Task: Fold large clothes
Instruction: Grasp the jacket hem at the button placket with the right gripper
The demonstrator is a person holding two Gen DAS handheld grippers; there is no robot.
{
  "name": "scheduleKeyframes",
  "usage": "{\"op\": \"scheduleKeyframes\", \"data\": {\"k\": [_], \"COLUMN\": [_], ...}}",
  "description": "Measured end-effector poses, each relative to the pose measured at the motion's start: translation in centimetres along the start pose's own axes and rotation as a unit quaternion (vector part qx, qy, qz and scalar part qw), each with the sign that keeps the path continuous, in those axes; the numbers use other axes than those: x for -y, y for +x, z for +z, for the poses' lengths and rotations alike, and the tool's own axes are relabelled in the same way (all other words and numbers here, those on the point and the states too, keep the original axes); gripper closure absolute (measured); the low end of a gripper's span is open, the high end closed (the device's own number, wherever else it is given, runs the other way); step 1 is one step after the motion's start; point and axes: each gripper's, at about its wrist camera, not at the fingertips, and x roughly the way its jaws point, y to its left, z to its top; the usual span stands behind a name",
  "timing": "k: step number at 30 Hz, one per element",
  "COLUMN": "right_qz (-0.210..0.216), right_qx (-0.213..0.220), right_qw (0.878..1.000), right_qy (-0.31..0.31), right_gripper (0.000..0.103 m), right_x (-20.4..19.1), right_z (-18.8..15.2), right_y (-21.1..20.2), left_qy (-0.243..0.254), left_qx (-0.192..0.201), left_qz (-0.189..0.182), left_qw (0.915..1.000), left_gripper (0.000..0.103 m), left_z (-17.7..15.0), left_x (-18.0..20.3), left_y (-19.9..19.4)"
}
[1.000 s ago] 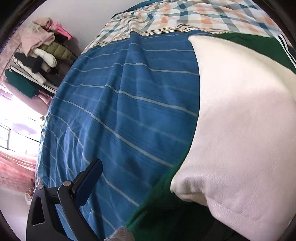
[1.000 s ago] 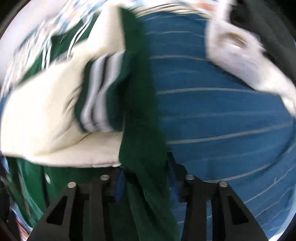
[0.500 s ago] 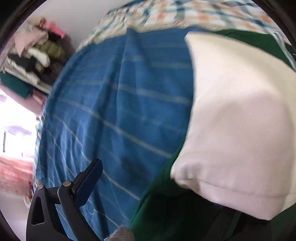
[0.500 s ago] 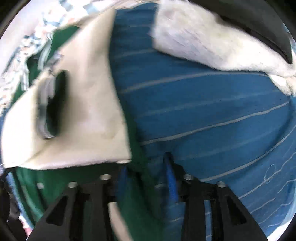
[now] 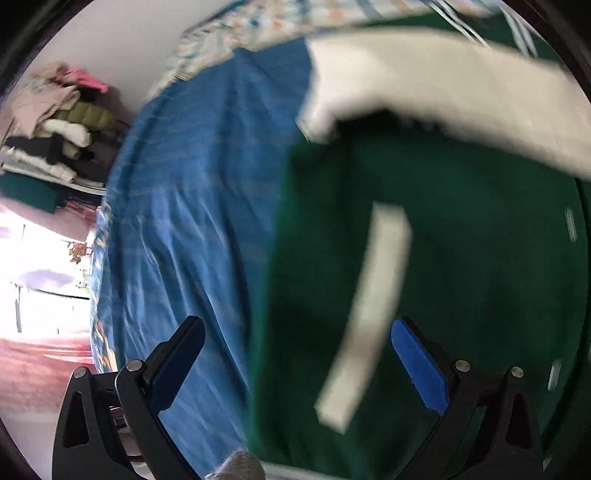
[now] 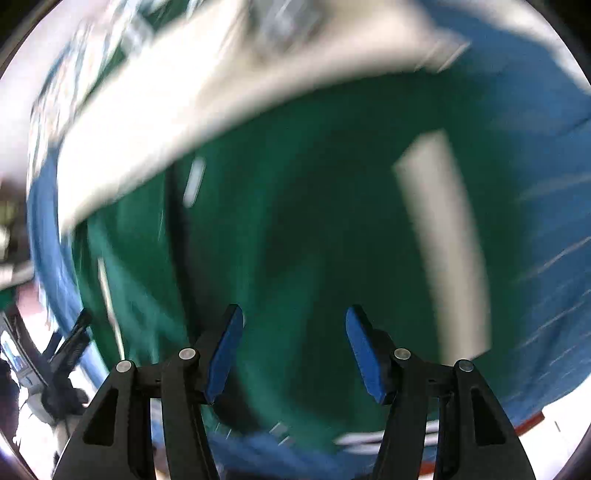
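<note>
Sleeve fold looks done, tho blurry: both tongs, left [image 5: 295, 365] & right [image 6: 293, 347], spread, right's jaws just opened, empty, over green jacket [image 5: 461, 258] on bed [image 5: 192, 221]. Next grab near hem.

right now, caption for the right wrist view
Right gripper, open and empty, above a green jacket with cream sleeves on a blue striped bedsheet.

The jacket [image 5: 480, 229] is dark green with cream-white sleeves [image 5: 443, 81] and a pale strip [image 5: 373, 306] down its front. It lies on a blue bedsheet [image 5: 192, 206] with thin pale stripes, next to a checked blanket [image 5: 295, 22] in white, orange and blue. Both black grippers have blue pads [image 6: 365, 350].
</note>
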Motion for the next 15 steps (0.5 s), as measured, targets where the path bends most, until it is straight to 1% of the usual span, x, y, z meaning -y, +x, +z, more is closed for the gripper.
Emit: {"op": "scheduleKeyframes", "data": {"k": [1,2,3,4,5,6,7,8,11,12,13,15], "right_qz": [-0.008,-0.031,-0.061,-0.083,-0.106,-0.122,-0.124,-0.119,-0.077,-0.061,-0.053,-0.050], "right_qx": [-0.013,-0.014,-0.003,0.018,0.036,0.048,0.053,0.057,0.055,0.051,0.050,0.041], "right_qw": [1.000,0.999,0.998,0.996,0.993,0.991,0.991,0.991,0.995,0.997,0.997,0.997], "right_qy": [-0.012,-0.024,-0.032,-0.034,-0.028,-0.025,-0.025,-0.022,-0.016,-0.019,-0.028,-0.042], "right_gripper": [0.043,0.042,0.042,0.043,0.044,0.059,0.079,0.083,0.089,0.089,0.090,0.090], "right_x": [-0.9,-1.7,-2.6,-3.3,-4.1,-5.0,-5.6,-6.3,-6.8,-7.3,-8.2,-9.1], "right_z": [-1.3,-1.3,-0.3,-0.4,-0.7,-1.0,-1.2,-1.3,-2.2,-2.5,-2.4,-2.6], "right_y": [2.1,3.8,4.8,5.1,5.4,5.5,5.3,4.9,3.5,2.9,2.4,2.3], "left_qy": [0.013,0.019,0.028,0.034,0.033,0.029,0.025,0.023,0.015,0.013,0.011,0.006], "left_qx": [-0.013,-0.022,-0.036,-0.049,-0.043,-0.029,-0.025,-0.028,-0.034,-0.033,-0.030,-0.024], "left_qz": [0.001,0.000,-0.005,-0.011,-0.014,-0.016,-0.020,-0.024,-0.044,-0.049,-0.055,-0.065], "left_qw": [0.9998,0.9996,0.9989,0.9982,0.9985,0.9990,0.9992,0.9991,0.9984,0.9982,0.9980,0.9976], "left_gripper": [0.000,0.000,0.000,0.000,0.000,0.000,0.000,0.000,0.000,0.000,0.000,0.000], "left_z": [-1.7,-2.8,-4.2,-5.3,-5.6,-5.8,-5.7,-5.7,-5.5,-5.6,-5.8,-5.9], "left_x": [1.0,1.3,2.1,2.7,2.5,2.4,2.2,1.9,1.5,1.5,1.6,1.3], "left_y": [0.7,1.2,2.2,3.2,3.8,3.8,4.0,4.1,4.5,4.6,4.6,4.7]}}
